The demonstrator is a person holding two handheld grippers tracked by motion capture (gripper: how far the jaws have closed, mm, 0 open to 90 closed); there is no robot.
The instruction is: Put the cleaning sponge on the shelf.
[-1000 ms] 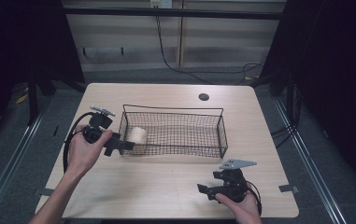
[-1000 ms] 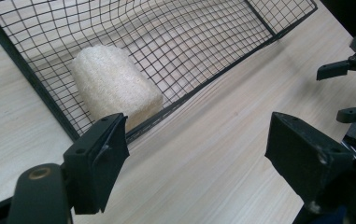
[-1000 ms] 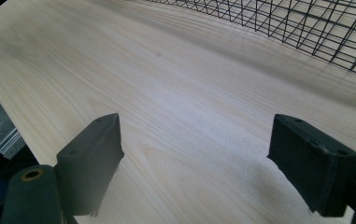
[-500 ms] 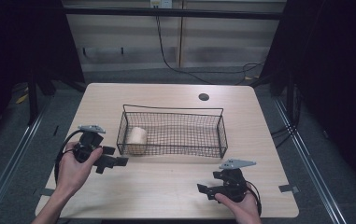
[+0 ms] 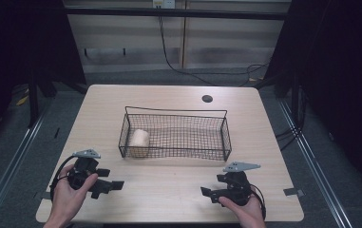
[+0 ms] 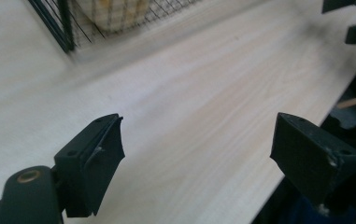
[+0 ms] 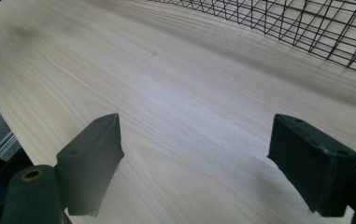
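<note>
Left gripper (image 5: pixel 106 185) and right gripper (image 5: pixel 210 193), both spread empty, on light wooden bench (image 5: pixel 169 190); black wire basket (image 5: pixel 176 137) beyond them.

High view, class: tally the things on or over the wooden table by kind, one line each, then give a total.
Black wire mesh basket: 1
Pale beige cylindrical roll inside the basket: 1
Black hand-held tongs: 2, the left and the right, both open
Total: 4
</note>
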